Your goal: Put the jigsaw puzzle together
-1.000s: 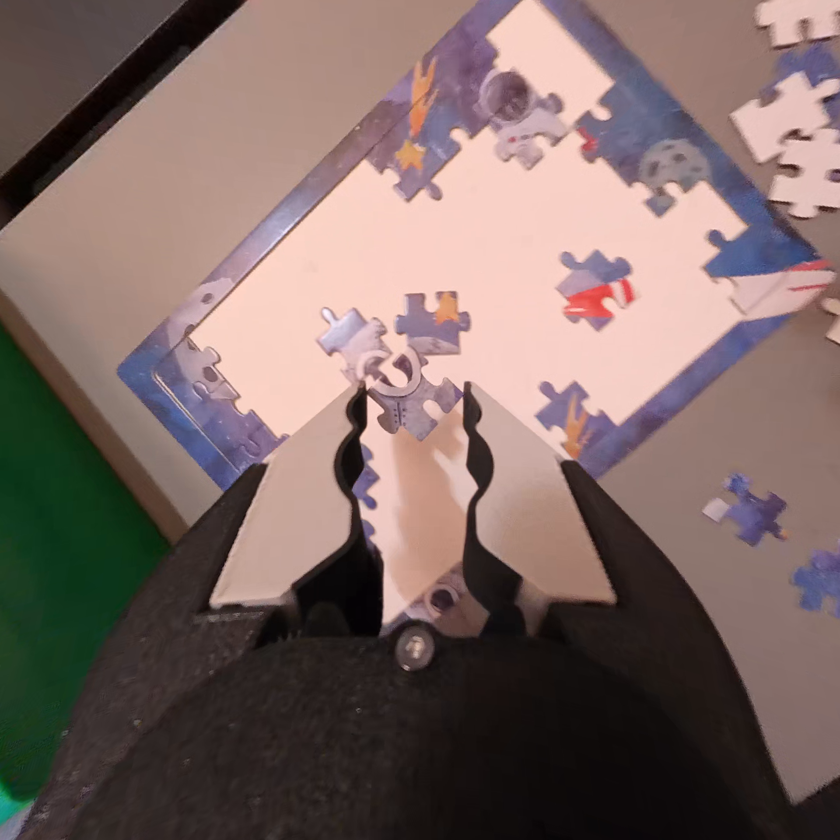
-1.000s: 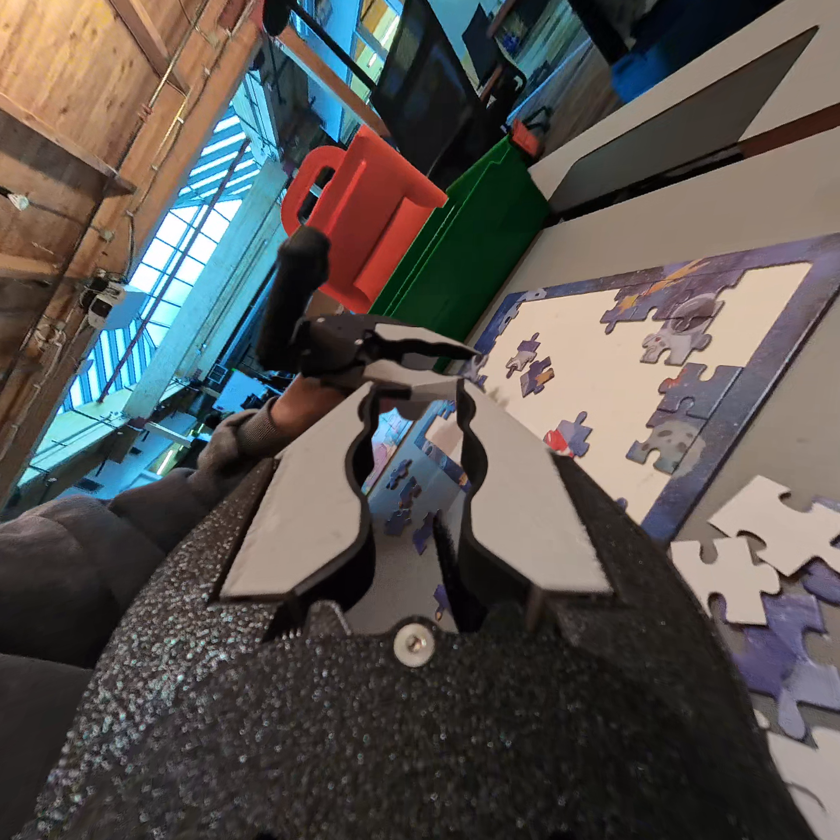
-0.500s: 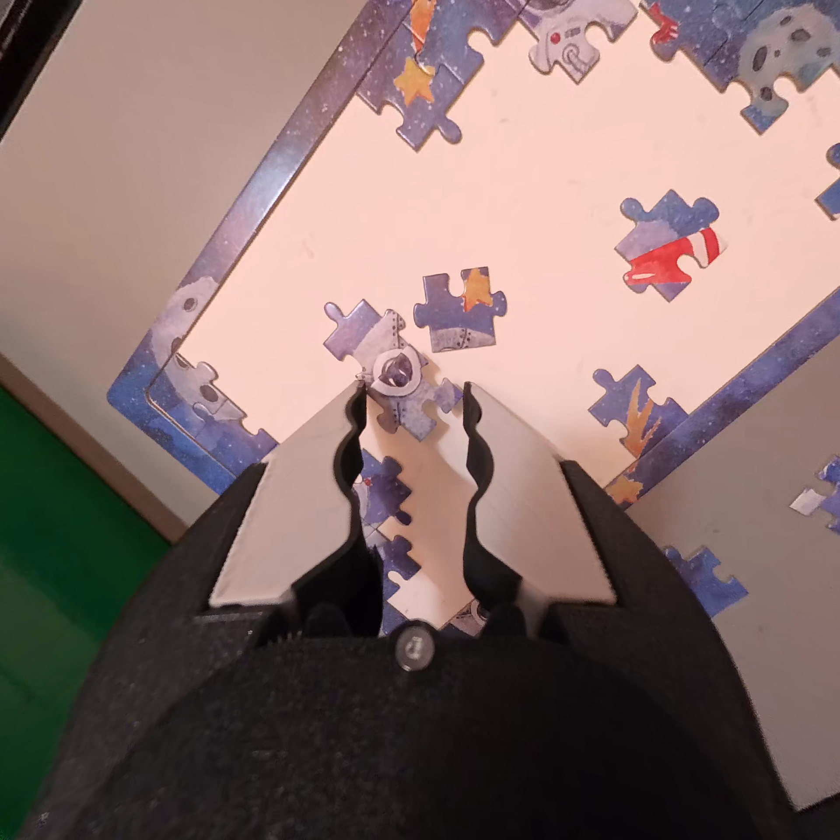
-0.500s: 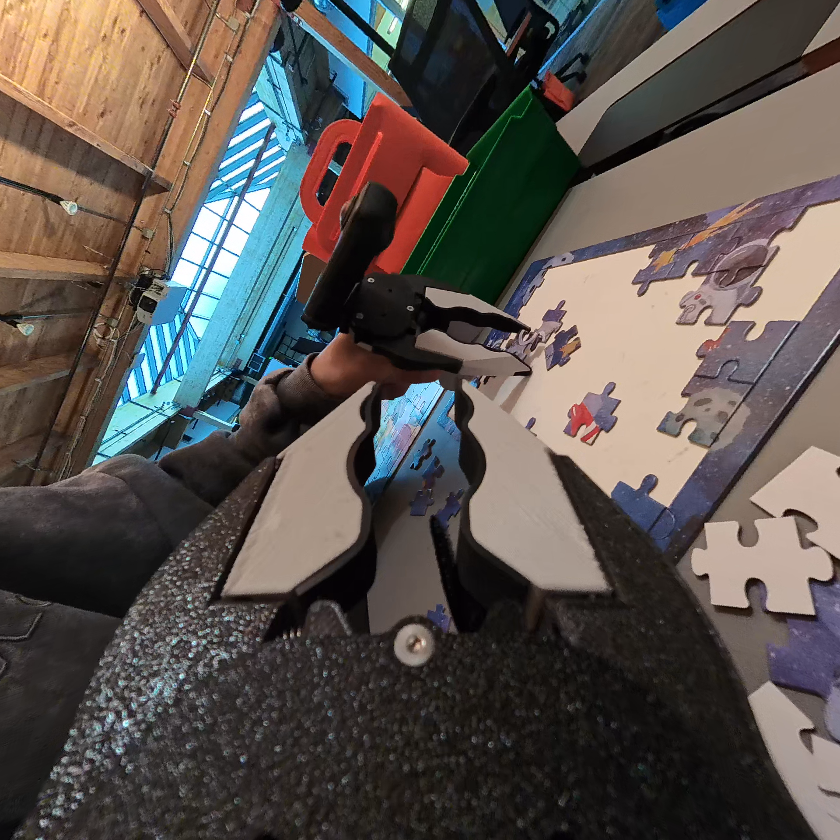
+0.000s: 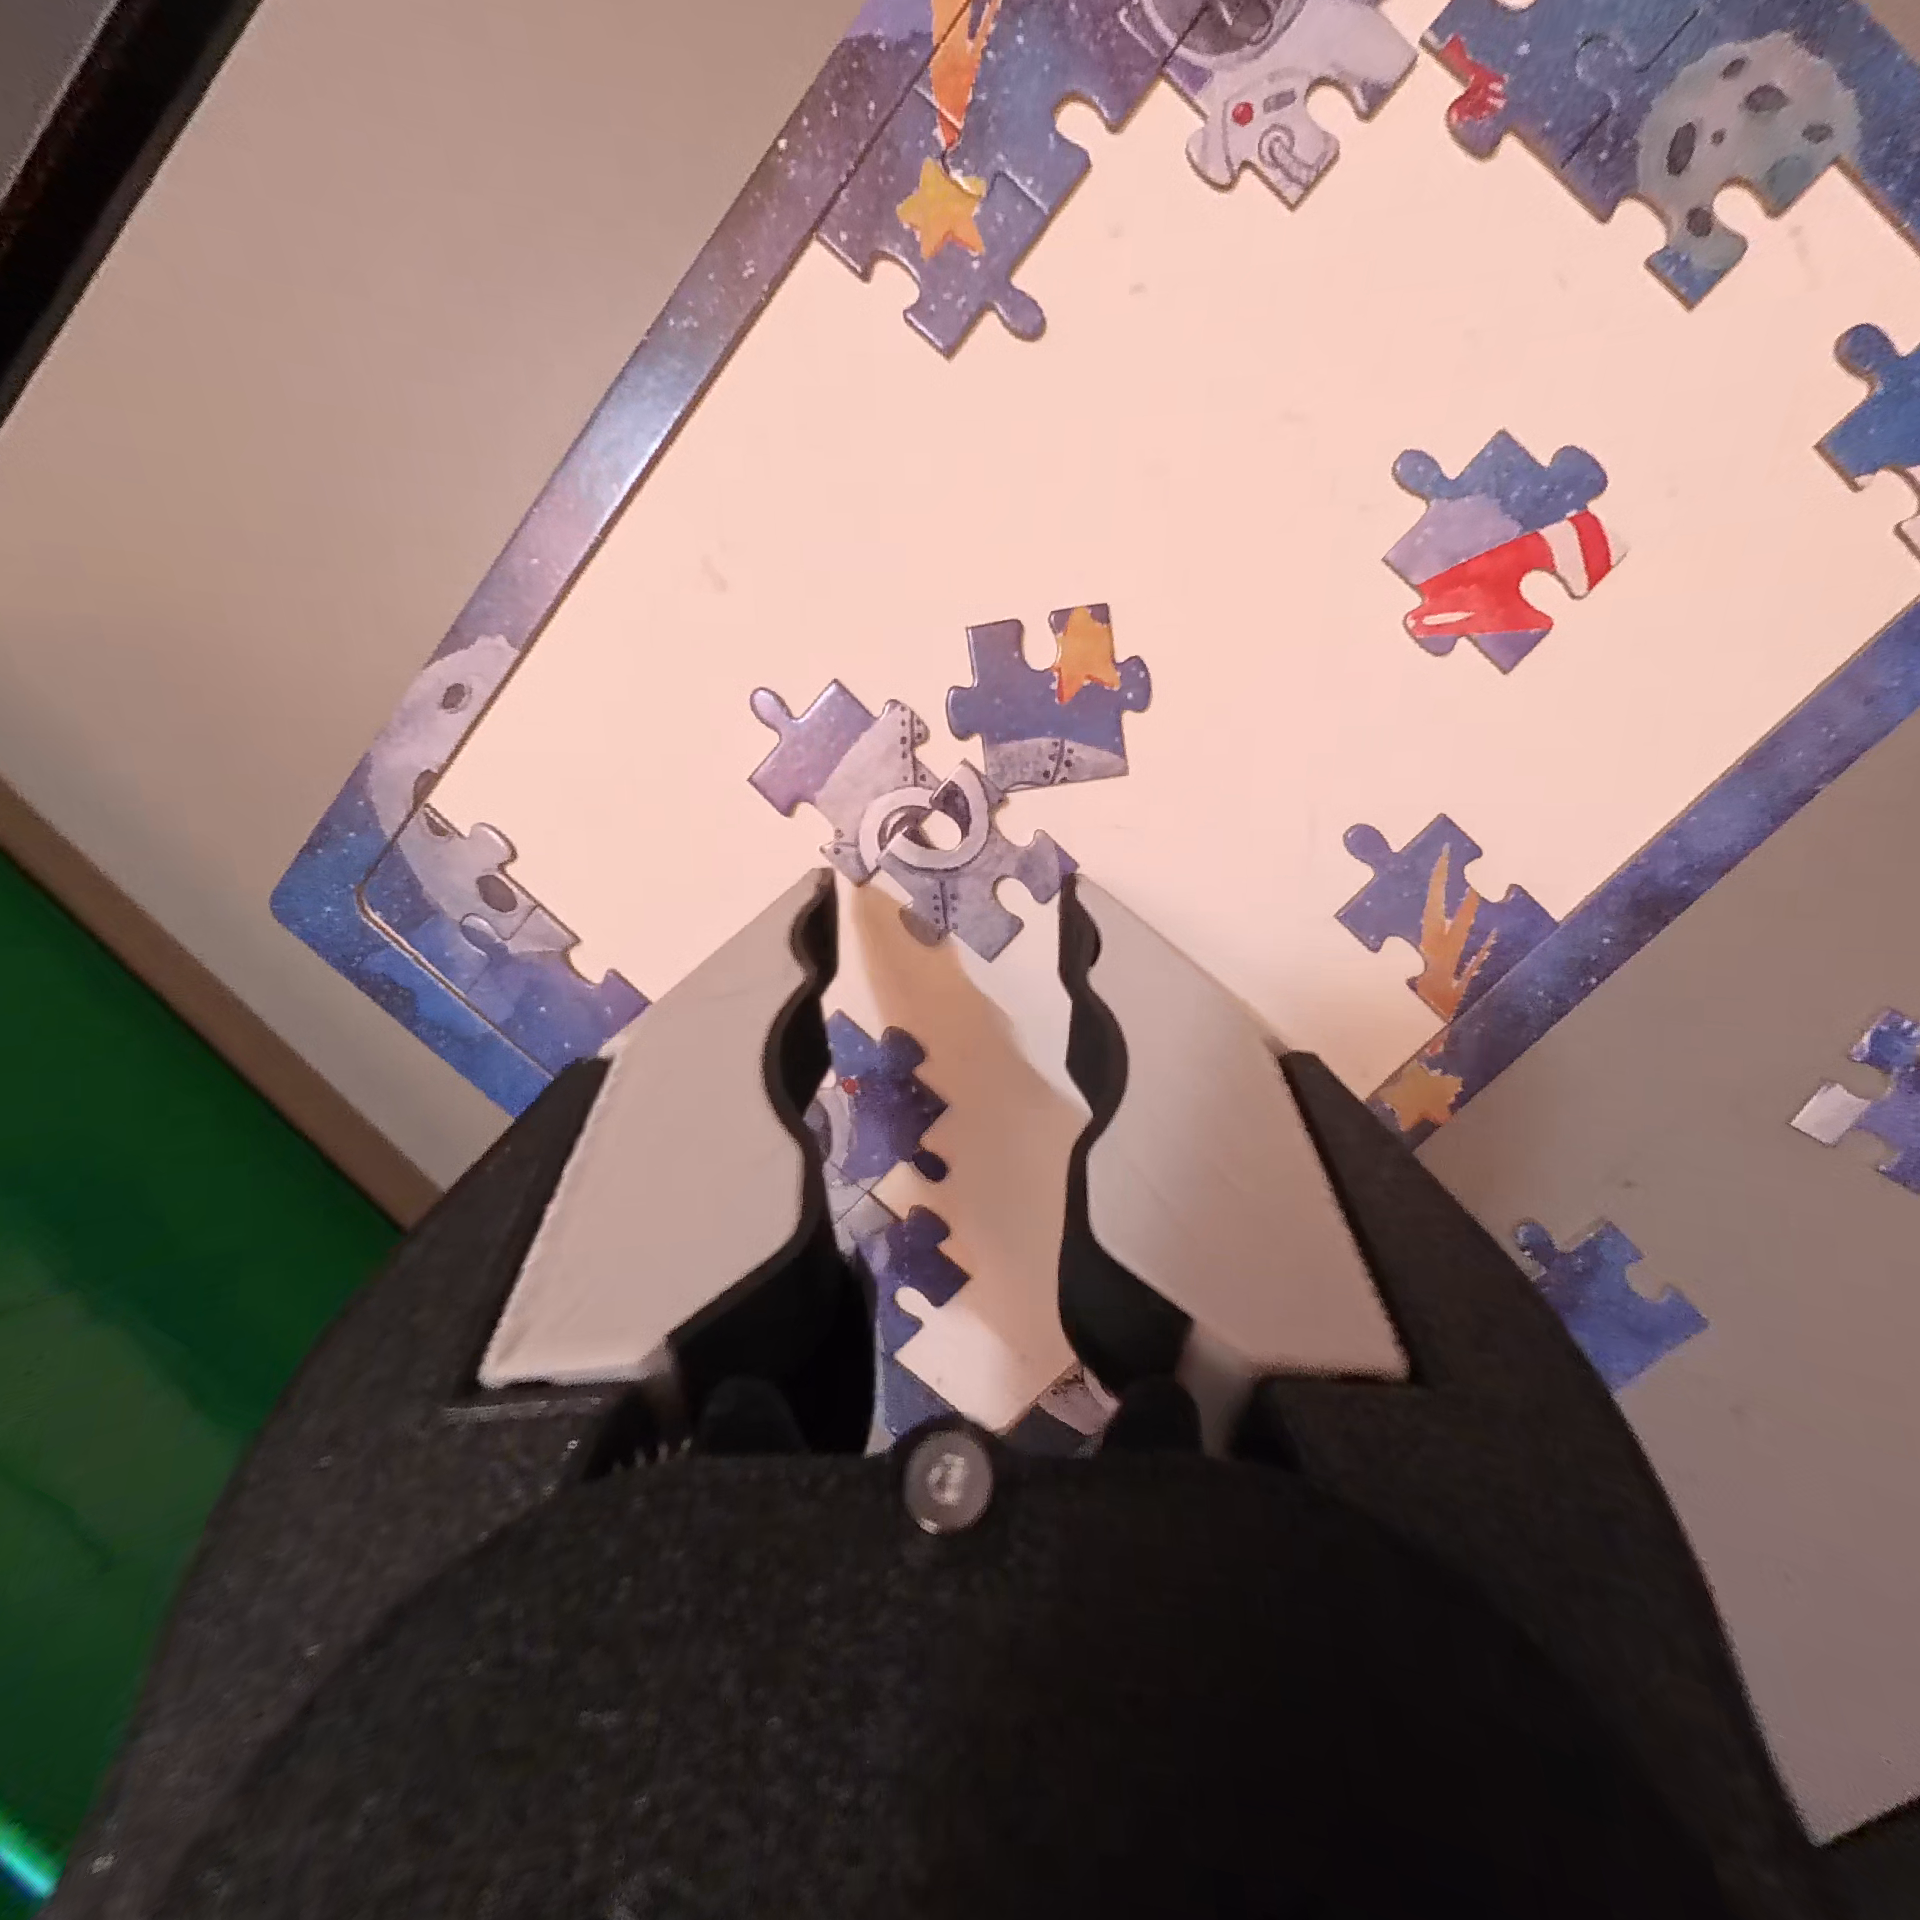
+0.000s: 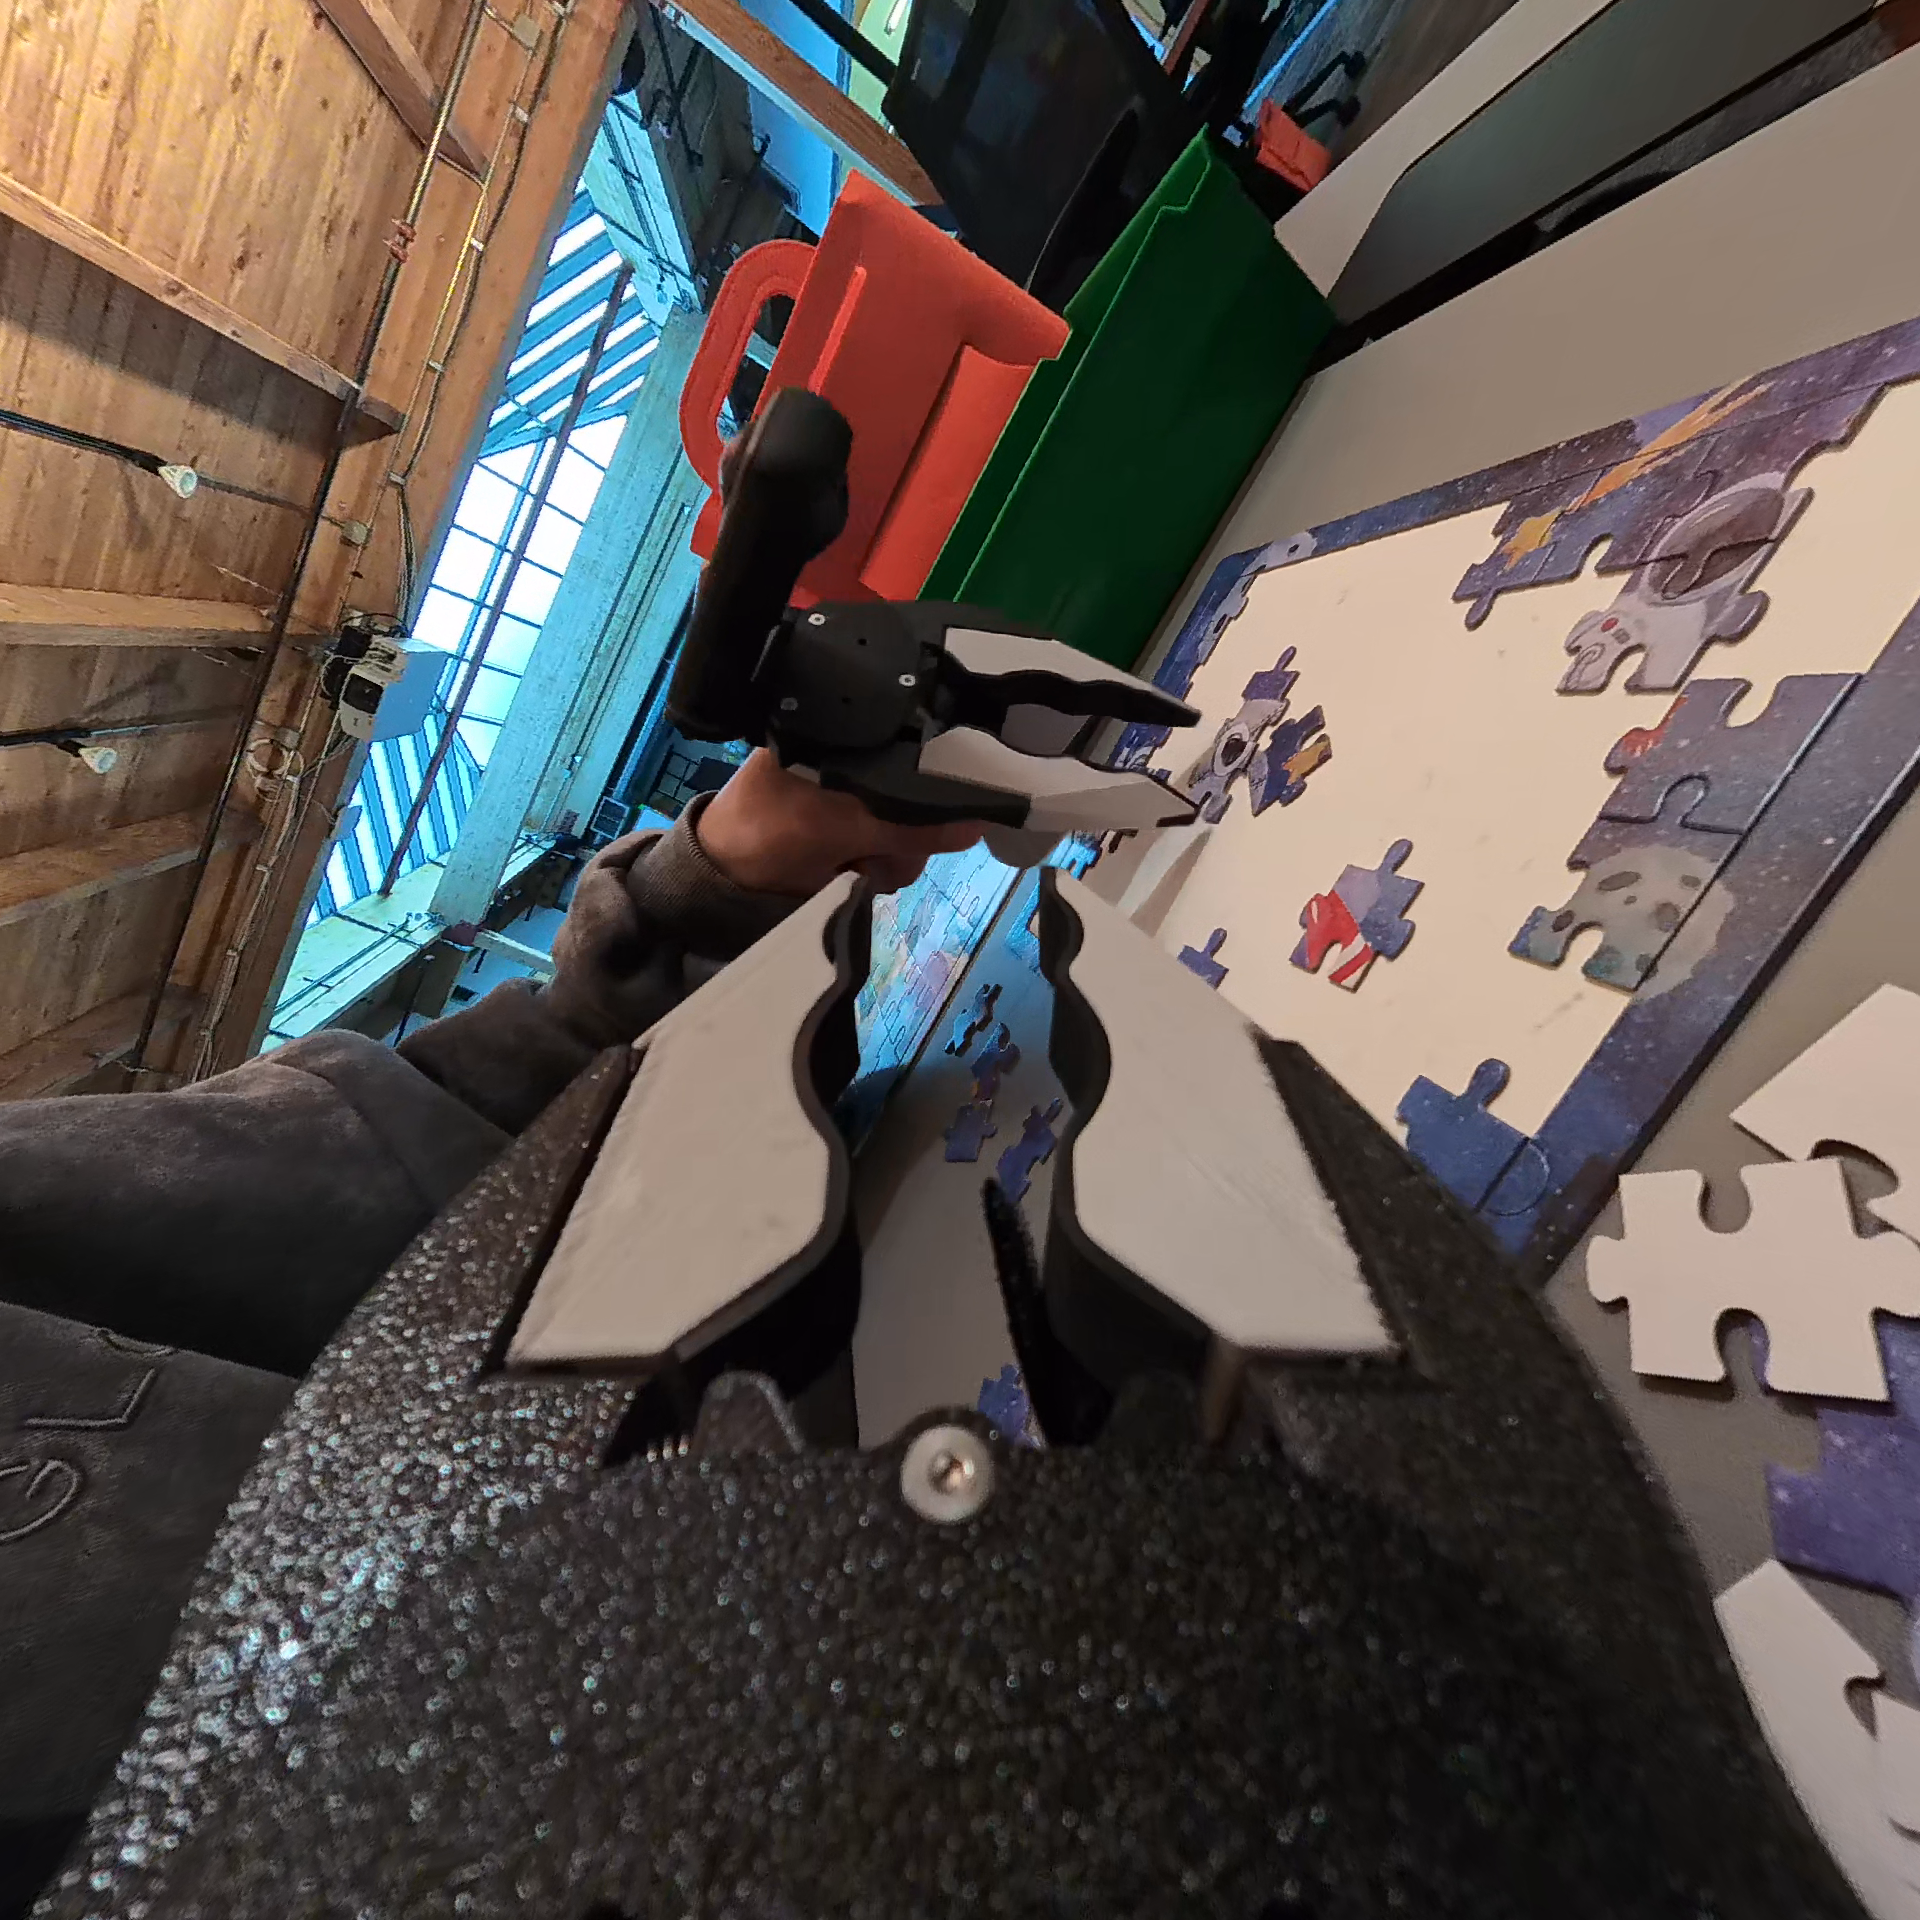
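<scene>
Green bin (image 6: 1132,416) behind left claw (image 6: 1184,764), right view only.

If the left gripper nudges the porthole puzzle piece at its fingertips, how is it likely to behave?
The porthole piece looks flat, thin and probably light, so it would likely slide across the smooth tray rather than tip. Lying flat, it may be awkward for the open left gripper to pinch.

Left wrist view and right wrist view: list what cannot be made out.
- Blue-framed puzzle board: near corner hidden in left wrist view behind the black left gripper.
- Board's far end: cut off by both views' edges.
- Blue loose pieces: partly hidden in right wrist view between the right gripper fingers.
- Face-down white pieces: pictures unseen.
</scene>
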`<state>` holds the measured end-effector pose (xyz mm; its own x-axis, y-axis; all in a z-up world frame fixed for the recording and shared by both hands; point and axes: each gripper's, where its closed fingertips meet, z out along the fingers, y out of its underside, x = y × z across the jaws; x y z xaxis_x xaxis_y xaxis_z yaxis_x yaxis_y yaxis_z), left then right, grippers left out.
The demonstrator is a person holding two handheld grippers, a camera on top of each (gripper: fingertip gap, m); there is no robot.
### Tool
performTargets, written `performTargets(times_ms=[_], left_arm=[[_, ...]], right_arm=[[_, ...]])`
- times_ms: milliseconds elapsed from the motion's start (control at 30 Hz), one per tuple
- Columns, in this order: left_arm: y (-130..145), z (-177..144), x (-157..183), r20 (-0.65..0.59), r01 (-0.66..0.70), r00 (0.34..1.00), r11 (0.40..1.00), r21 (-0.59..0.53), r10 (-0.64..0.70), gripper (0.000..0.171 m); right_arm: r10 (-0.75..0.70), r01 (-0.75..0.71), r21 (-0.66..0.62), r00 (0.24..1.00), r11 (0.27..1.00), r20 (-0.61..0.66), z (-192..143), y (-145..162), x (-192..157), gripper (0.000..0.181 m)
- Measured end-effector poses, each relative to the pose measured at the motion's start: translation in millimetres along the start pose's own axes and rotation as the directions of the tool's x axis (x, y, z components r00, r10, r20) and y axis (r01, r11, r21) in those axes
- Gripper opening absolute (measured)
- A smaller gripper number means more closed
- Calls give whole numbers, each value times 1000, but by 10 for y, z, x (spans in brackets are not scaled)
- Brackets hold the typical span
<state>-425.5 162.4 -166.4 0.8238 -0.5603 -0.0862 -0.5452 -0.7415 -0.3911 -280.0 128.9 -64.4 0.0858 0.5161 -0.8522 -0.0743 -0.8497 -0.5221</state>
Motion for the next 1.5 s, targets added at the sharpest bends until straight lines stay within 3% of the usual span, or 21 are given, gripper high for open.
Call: performTargets(times_ms=[133, 233, 333, 400, 533, 600, 633, 733, 867, 1033, 1500], left_arm=[[-41, -117, -156, 42, 40, 998, 998, 41, -41, 17], [-94, -109, -59, -30, 81, 996, 993, 86, -78, 0], [-56, -38, -17, -15, 48, 999, 996, 74, -47, 0], [-53, -18, 8, -21, 55, 998, 995, 87, -53, 0], [-61, -11, 44, -24, 65, 998, 989, 131, -63, 0], [-39, 3, 45, -17, 65, 998, 988, 142, -64, 0], [-31, 3, 45, -17, 70, 998, 986, 149, -68, 0], [-25, -40, 14, -8, 80, 997, 981, 175, -80, 0], [-69, -99, 52, -14, 75, 997, 975, 207, -74, 0], [-62, 15, 82, 1, 54, 999, 981, 189, -55, 0], [34, 56, 48, -11, 63, 998, 984, 164, -62, 0]], right_arm=[[1, -1, -3, 1000, 1000, -4, 5, 11, 5, 32], [-8, 8, -8, 1000, 1000, -12, 19, 25, 8, 31], [-36, 35, -30, 999, 999, -39, 52, 73, 40, 30], [-131, 124, -78, 987, 989, -96, 93, 88, 96, 28], [-420, 358, -321, 895, 877, -149, 342, -51, 174, 20], [-557, 474, -417, 825, 776, -97, 613, -195, 200, 0], [-618, 524, -464, 784, 715, -66, 787, -235, 274, 0], [-690, 547, -625, 723, 557, 18, 1274, -117, 660, 0], [-735, 531, -714, 677, 456, 34, 1598, 34, 990, 0], [-778, 557, -728, 626, 400, 51, 1649, 125, 1080, 0], [-793, 584, -745, 596, 322, 125, 1597, 154, 1098, 0]])
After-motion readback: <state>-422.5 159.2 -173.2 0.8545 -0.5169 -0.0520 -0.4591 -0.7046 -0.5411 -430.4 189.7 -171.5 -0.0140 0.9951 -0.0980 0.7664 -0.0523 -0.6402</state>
